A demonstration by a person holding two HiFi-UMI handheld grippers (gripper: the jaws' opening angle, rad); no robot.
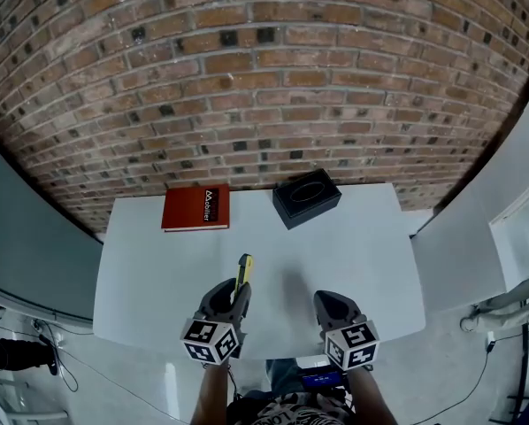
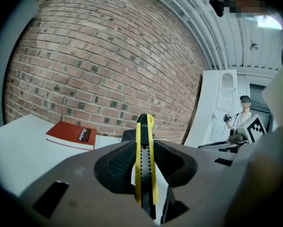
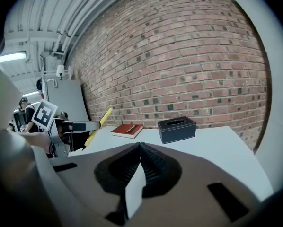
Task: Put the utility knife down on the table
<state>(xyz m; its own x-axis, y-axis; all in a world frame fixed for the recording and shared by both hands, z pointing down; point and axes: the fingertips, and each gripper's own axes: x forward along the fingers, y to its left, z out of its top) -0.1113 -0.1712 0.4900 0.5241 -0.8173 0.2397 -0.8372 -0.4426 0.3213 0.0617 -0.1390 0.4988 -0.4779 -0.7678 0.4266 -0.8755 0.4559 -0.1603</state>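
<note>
Nearest, two grippers over one white table (image 1: 353, 246): left gripper (image 1: 232, 297) clamped on one yellow utility knife (image 2: 145, 141), right gripper (image 3: 139, 150) closed on nothing; beyond, one red book (image 1: 196, 207), one black box (image 1: 307, 197).

Utility knife (image 2: 145, 160) looks glossy plastic; table (image 1: 335, 255) smooth, matt

I work in what looks like a lab or industrial studio: bare brick wall (image 1: 264, 78), plain white table (image 1: 353, 264), ribbed metal ceiling (image 2: 236, 41), another person (image 2: 244, 115) handling equipment nearby.
</note>
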